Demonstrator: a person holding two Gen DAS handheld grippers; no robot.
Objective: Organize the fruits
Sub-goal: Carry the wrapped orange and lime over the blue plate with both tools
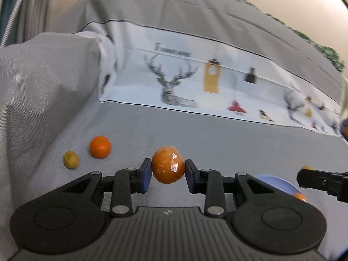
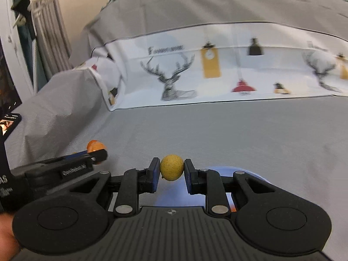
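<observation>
- My left hand-held gripper (image 1: 168, 170) is closed on an orange fruit (image 1: 168, 165), both blue pads pressed against its sides; its skin is glossy and speckled, and it sits raised above the grey cloth (image 1: 217, 143).
- My right hand-held gripper (image 2: 171, 170) is clamped on a small round yellow fruit (image 2: 171, 167), one pad on each side.
- Taking the blue plate (image 1: 276, 183) as the landmark: in the left wrist view it lies to the right of the held orange fruit, partly hidden behind my gripper, with a bit of orange fruit showing at its near right edge.
- In the right wrist view the plate (image 2: 250, 174) sits directly beneath and behind the yellow fruit, so that fruit is over it.
- Well to the left of the plate, a tangerine (image 1: 100, 146) rests on the cloth, with a smaller yellow-green fruit (image 1: 71, 159) just beside it on its near left, not touching.
- Behind the plate, the cloth rises to a white band printed with deer heads and lamps (image 1: 171, 82).
- The left gripper (image 2: 96, 153) shows from the right wrist view, left of the plate, its orange fruit blurred.
</observation>
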